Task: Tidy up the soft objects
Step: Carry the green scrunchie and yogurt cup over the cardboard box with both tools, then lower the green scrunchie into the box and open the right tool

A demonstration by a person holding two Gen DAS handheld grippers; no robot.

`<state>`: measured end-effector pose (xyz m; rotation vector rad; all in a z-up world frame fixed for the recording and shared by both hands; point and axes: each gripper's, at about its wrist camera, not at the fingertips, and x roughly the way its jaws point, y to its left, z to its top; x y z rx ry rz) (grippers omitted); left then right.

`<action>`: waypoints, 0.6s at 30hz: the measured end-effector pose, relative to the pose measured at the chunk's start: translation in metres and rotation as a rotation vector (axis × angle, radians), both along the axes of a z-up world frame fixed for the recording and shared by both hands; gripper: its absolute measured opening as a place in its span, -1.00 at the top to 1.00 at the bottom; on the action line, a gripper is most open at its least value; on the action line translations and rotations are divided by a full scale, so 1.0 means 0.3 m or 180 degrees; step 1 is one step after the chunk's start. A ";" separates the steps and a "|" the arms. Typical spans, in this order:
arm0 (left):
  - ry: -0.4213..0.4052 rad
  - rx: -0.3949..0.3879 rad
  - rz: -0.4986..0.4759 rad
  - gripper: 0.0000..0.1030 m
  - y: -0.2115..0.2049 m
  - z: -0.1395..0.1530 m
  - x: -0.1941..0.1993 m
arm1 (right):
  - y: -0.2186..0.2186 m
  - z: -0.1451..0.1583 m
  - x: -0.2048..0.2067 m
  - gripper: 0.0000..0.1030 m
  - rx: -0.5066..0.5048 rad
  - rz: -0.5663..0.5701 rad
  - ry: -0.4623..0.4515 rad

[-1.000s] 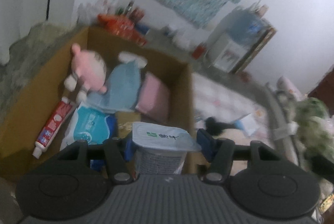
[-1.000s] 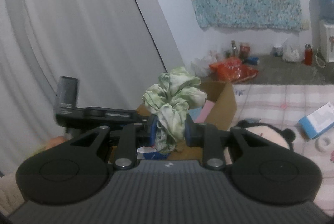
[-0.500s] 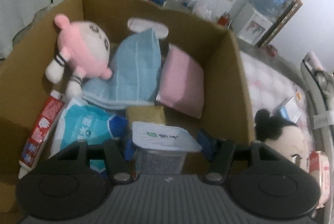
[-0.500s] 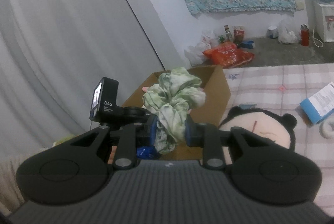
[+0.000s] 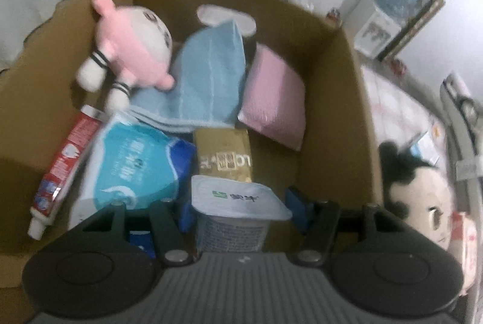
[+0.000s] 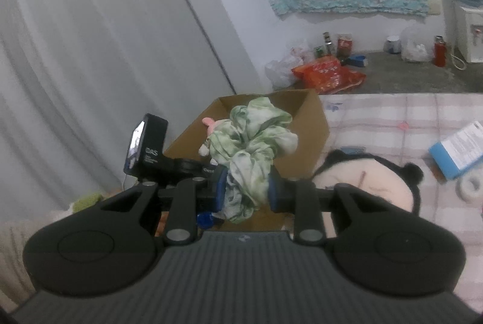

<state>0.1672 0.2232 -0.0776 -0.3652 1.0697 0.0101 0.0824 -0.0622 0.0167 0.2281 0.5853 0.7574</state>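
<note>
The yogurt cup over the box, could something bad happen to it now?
Maybe. The left gripper holds the yogurt cup over a crowded cardboard box; set on the soft tissue pack or brown packet, it might tip. Its foil lid could tear if squeezed harder. The green cloth in the right gripper dangles loosely and might snag the box edge.

In the left wrist view the cardboard box [image 5: 332, 88] fills the middle of the frame. Inside it, the plush doll [image 5: 132, 52] lies at upper left, the folded towel [image 5: 208, 76] just right of it, and the cushion [image 5: 274, 94] right of the towel. The toothpaste tube [image 5: 65, 164] lies along the left wall, with the wipes pack [image 5: 135, 167] beside it. The yogurt cup [image 5: 235, 209] sits at lower centre. Outside the box, at lower right, lies the panda plush [image 5: 419, 203] on the bed [image 5: 392, 100].
</note>
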 end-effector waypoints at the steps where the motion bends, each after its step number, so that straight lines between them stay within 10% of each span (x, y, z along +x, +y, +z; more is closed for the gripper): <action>1: -0.0050 -0.0013 0.0029 -0.20 0.009 0.018 -0.013 | 0.020 0.010 0.016 0.50 -0.0038 0.0054 0.0003; 18: -0.0794 -0.0227 0.0638 -0.20 0.178 0.210 -0.215 | 0.729 -0.115 0.402 0.37 -0.2088 0.0896 0.0291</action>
